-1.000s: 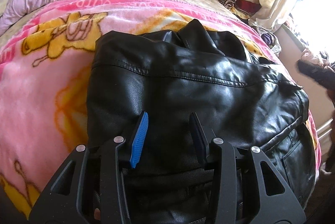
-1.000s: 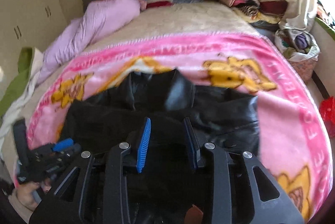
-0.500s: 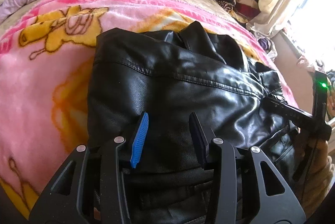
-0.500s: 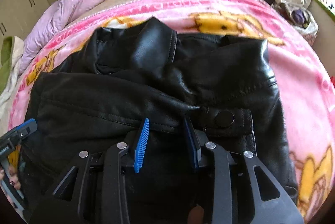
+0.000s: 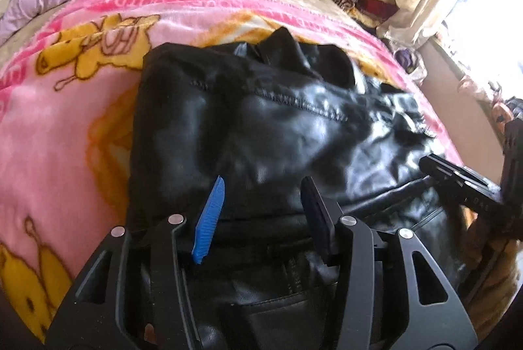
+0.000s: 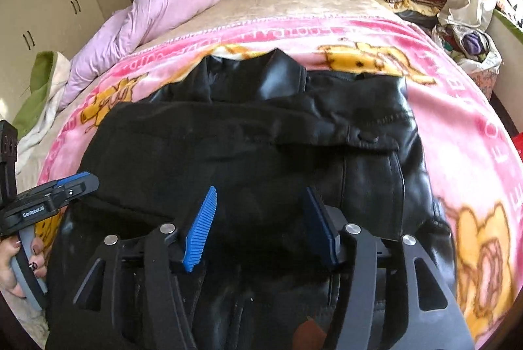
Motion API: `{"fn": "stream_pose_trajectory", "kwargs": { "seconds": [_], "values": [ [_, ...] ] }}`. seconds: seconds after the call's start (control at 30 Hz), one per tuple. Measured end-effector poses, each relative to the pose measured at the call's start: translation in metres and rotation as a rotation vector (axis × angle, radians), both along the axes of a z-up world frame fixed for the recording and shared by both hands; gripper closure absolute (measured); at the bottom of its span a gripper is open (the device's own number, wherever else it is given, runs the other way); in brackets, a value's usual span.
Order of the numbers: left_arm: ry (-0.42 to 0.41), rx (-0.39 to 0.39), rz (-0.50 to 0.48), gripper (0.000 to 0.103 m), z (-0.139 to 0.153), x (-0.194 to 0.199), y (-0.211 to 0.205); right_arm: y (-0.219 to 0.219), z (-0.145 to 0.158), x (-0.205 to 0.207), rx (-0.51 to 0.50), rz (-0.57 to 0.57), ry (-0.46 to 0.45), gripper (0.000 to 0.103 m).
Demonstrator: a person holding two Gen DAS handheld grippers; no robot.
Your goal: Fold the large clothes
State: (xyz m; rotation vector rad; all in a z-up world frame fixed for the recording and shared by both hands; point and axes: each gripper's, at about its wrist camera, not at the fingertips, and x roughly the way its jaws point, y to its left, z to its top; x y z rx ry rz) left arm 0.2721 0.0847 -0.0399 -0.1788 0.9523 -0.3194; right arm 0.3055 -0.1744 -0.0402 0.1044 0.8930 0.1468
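Black leather jacket (image 5: 261, 127), half folded on the pink cartoon blanket (image 5: 65, 134), looks heavy, slick and stiff, so I'd pinch its near hem, since the left gripper (image 5: 261, 212) and right gripper (image 6: 260, 219) have just been opening and hold nothing.

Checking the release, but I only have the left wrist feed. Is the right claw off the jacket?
Observer: The right claw has just been opening. Its pads stand apart over the black jacket, pinching nothing.
Operator: Jacket front on that side tidy?
Observer: A snap tab lies across the folded front.
Operator: Anything beside the lilac quilt?
Observer: A green-and-white cloth is bunched at the bed's edge.
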Motion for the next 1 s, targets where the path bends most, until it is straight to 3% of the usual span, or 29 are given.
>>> {"fn": "stream_pose_trajectory", "kwargs": {
  "seconds": [0.23, 0.43, 0.57, 0.7, 0.77, 0.8, 0.9, 1.0],
  "values": [
    [0.022, 0.036, -0.01, 0.063, -0.016, 0.006, -0.005, -0.008, -0.035, 0.006, 0.059, -0.039, 0.091, 0.048],
    [0.017, 0.04, -0.013, 0.063, -0.015, 0.004, -0.006, -0.008, -0.035, 0.005, 0.061, -0.043, 0.081, 0.047],
    [-0.001, 0.046, -0.016, 0.06, -0.007, -0.002, -0.005, -0.007, -0.022, 0.0, 0.088, -0.034, 0.056, 0.037],
    [-0.009, 0.034, -0.011, 0.051, -0.001, -0.009, -0.002, -0.006, -0.01, -0.006, 0.094, -0.03, 0.026, 0.026],
    [-0.015, 0.024, -0.006, 0.044, 0.005, -0.013, 0.0, -0.006, -0.005, -0.011, 0.107, -0.038, 0.011, 0.016],
    [-0.022, 0.022, -0.001, 0.035, 0.008, -0.015, 0.002, -0.007, -0.002, -0.013, 0.115, -0.043, 0.005, 0.012],
    [-0.046, 0.034, 0.019, 0.031, 0.016, -0.021, 0.005, -0.011, 0.003, -0.02, 0.138, -0.059, -0.01, 0.009],
    [-0.069, 0.053, 0.056, 0.011, 0.024, -0.029, 0.011, -0.015, 0.01, -0.029, 0.16, -0.062, -0.029, 0.008]
  ]
}}
